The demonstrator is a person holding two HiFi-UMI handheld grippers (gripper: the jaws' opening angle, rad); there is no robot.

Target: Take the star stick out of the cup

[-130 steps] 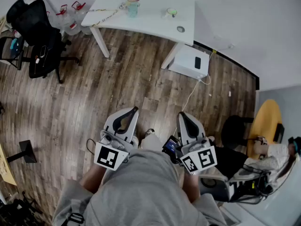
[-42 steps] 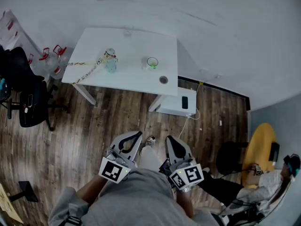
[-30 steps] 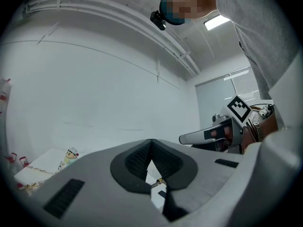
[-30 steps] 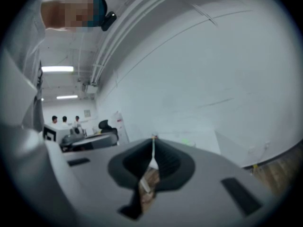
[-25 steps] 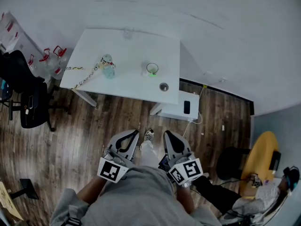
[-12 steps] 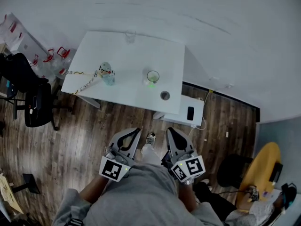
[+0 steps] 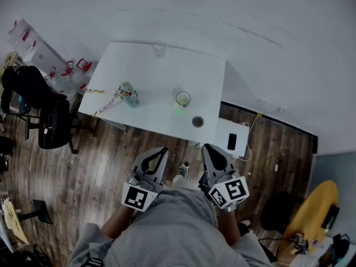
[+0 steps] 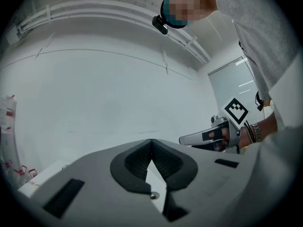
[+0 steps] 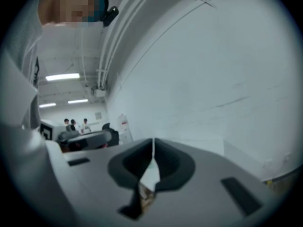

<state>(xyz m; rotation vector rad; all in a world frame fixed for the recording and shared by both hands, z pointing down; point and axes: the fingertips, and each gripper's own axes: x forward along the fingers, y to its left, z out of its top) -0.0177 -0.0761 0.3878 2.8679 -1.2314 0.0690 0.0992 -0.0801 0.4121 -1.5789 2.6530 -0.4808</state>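
Far ahead in the head view stands a white table (image 7: 167, 71). On it are a round open cup (image 7: 182, 99) with a green glint just below it, and a pale bottle-like item (image 7: 129, 93) with a patterned cord trailing left. I cannot make out a star stick at this distance. My left gripper (image 7: 162, 149) and right gripper (image 7: 207, 147) are held close to my body over the wood floor, well short of the table. Both are shut and hold nothing. The left gripper view has its jaws (image 8: 151, 142) meeting against a bare wall, and the right gripper view (image 9: 153, 141) shows the same.
A small grey round object (image 7: 197, 121) lies near the table's front edge, and a clear glass (image 7: 159, 50) stands at its back. A white box (image 7: 236, 141) sits on the floor at the table's right. A black office chair (image 7: 53, 124) and water jugs (image 7: 75, 71) stand left.
The table has come nearer and lower in the head view as I walk toward it. Both grippers stay shut in front of my body.
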